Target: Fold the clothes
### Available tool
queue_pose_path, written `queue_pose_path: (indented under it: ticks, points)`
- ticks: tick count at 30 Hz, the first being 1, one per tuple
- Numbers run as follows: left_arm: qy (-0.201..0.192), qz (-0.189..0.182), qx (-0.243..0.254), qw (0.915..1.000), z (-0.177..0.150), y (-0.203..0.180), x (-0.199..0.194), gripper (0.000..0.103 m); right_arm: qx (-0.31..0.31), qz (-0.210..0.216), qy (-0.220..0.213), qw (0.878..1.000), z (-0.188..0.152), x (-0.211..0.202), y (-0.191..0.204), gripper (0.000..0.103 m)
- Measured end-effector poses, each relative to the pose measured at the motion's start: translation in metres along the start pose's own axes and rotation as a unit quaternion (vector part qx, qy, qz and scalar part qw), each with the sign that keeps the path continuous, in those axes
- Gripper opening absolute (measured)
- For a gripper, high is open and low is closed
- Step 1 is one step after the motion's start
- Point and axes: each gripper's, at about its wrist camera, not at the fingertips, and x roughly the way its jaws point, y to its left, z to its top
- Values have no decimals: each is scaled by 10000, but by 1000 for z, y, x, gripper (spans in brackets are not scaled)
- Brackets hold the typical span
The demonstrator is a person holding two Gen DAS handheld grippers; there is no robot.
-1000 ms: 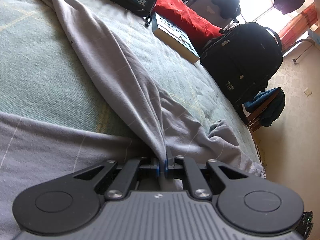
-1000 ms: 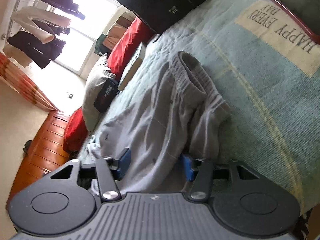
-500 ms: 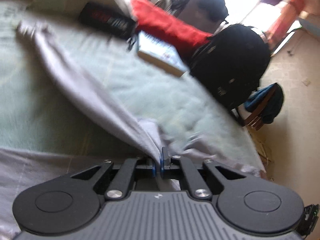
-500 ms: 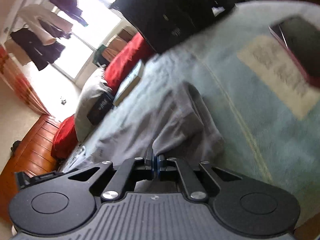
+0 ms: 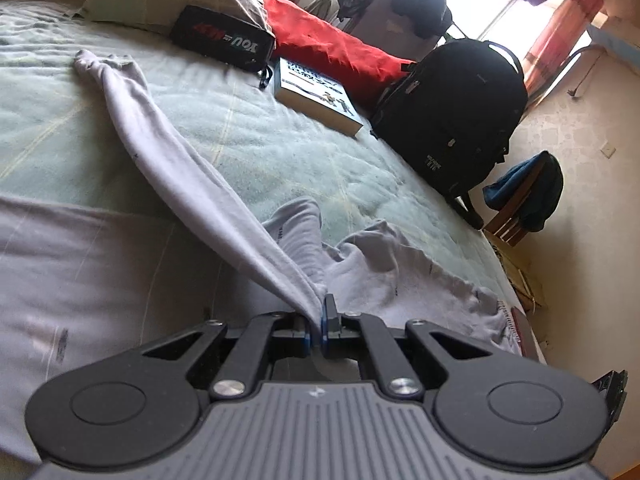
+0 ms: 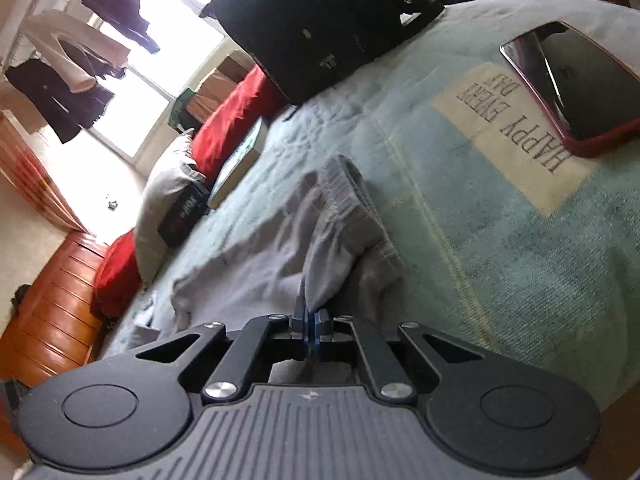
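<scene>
- soft, light grey cotton trousers (image 5: 168, 148) sprawled on pale green bed blanket (image 5: 280, 140), limp, no stiffness.
- left gripper (image 5: 318, 326) pinching a leg fold.
- right gripper (image 6: 311, 330) clamped on waistband (image 6: 344, 196) end; best hold at hems/waistband imo.

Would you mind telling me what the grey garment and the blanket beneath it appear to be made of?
The grey garment looks like soft matte cotton jersey, possibly sweatpants: it drapes in smooth folds and shows a ribbed waistband. The blanket seems a fuzzy woven or fleece fabric, pale green, with a nubby, pilled surface.
</scene>
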Motion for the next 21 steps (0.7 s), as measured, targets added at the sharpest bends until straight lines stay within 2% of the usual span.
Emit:
queue_pose_path:
  ticks: [4,8,16,20,21]
  points:
    - [62,24,115,9999,-8,-1,-4,3,-165,-181,58,9997,0,1,1,4]
    - [248,142,-21,9996,-16,8,4,3,-39,-210,139,9997,-4,6,-4,4]
    - [396,198,42,9990,-28,15,10,3,-176,-395,184,9989,-4,9,-5,4]
    - [434,156,82,9989,-30,18,11,7,-386,-541,216,9976,-6,8,0,5]
    - [455,149,74,9988,-29,19,11,8,-442,-576,217,9971,-7,7,2,9]
